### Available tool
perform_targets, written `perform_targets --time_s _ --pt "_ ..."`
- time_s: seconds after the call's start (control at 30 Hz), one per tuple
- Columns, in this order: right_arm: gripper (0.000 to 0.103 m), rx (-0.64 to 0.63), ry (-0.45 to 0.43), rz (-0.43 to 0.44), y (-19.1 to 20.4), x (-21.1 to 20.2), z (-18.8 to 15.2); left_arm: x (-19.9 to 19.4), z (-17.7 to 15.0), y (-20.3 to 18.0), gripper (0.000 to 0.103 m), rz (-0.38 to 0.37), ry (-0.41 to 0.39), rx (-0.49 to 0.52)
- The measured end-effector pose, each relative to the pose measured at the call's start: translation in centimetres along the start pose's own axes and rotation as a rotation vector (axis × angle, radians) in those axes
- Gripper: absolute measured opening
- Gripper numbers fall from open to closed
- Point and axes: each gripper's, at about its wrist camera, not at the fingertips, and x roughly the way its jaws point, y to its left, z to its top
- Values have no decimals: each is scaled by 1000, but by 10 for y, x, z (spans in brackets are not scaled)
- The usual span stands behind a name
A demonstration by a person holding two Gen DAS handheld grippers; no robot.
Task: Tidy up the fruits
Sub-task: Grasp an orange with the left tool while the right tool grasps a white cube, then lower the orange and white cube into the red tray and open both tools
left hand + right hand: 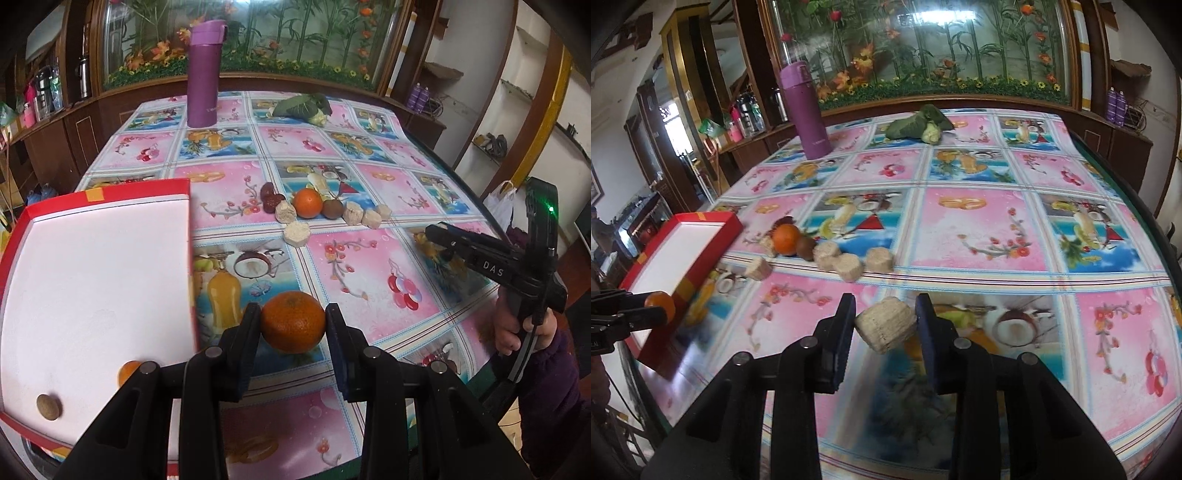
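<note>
In the left wrist view my left gripper (293, 314) is shut on an orange tangerine (293, 325), held just right of the red box (110, 192) with a white floor. In that box lie a small brown round fruit (48, 407) and an orange one (127, 371), half hidden by my finger. My right gripper (885, 314) is shut on a beige cylindrical chunk (886, 330) above the tablecloth. Mid-table lies a pile: a tangerine (307, 202), red dates (271, 197), a brown fruit (332, 208) and several beige chunks (296, 233).
A tall purple flask (202, 74) and a green leafy vegetable (303, 107) stand at the far end of the table. A hand (517, 328) holds the right gripper (437, 232) near the table's right edge. Wooden cabinets and shelves surround the table.
</note>
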Motion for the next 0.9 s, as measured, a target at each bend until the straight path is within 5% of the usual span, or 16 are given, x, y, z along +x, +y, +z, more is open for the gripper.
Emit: perform_targets --time_s 0.53,0.9 --pt "36 -157 3 234 172 44 26 -48 -22 84 35 139 -103 -170" --pt "36 -234 85 290 262 97 37 -51 -37 132 35 286 -103 -248"
